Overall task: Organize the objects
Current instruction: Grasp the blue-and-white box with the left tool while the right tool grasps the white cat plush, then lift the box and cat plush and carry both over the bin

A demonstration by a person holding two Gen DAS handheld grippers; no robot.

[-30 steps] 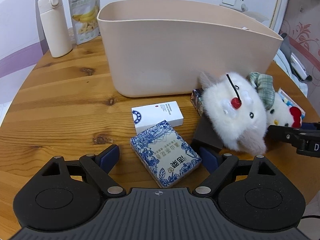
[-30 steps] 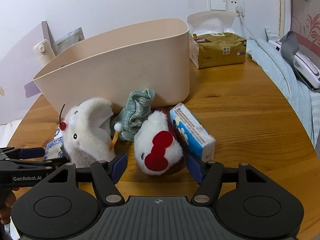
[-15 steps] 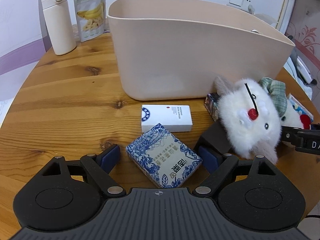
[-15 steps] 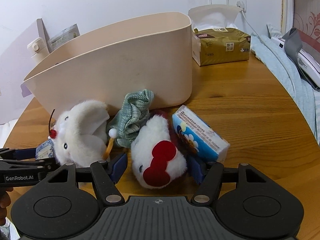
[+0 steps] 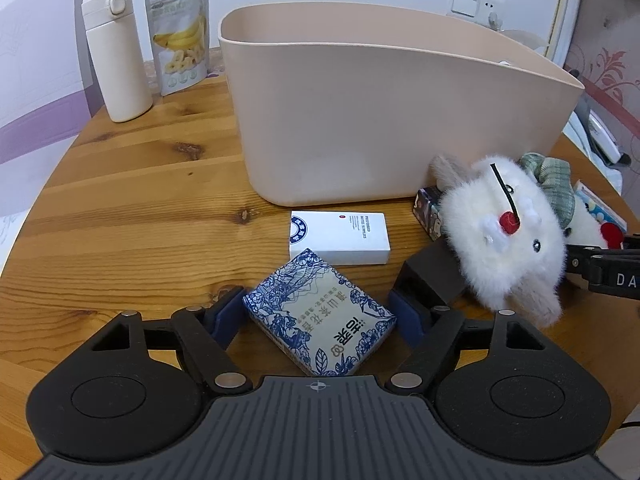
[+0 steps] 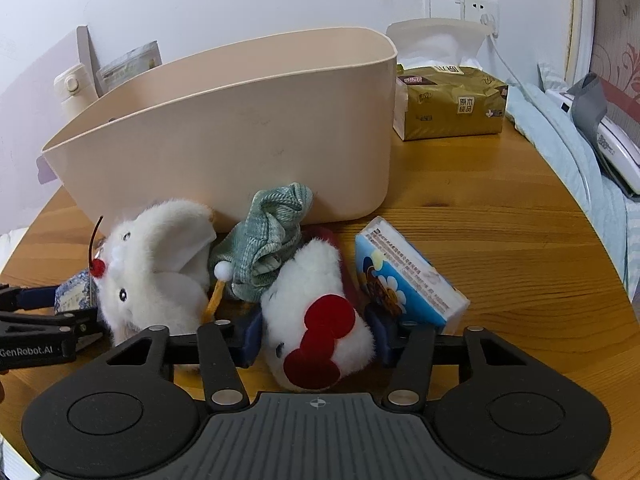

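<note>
A home, most likely a bedroom: a round wooden worktop (image 5: pixel 120 208) carries a beige tub (image 5: pixel 380 120), with a flask (image 5: pixel 116 52) and a snack pouch (image 5: pixel 180 36) to its left, a pack of tissues (image 6: pixel 448 108) to its right, and plush toys (image 6: pixel 160 264) in front. Beyond the tissues, bedding (image 6: pixel 568 140) lies beside patterned wallpaper (image 6: pixel 616 56).

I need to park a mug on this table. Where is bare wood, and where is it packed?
Bare wood lies left of the beige bin, between the white bottle and the white box, and right of the bin before the tissue pack. In front of the bin, boxes and plush toys crowd together.
</note>
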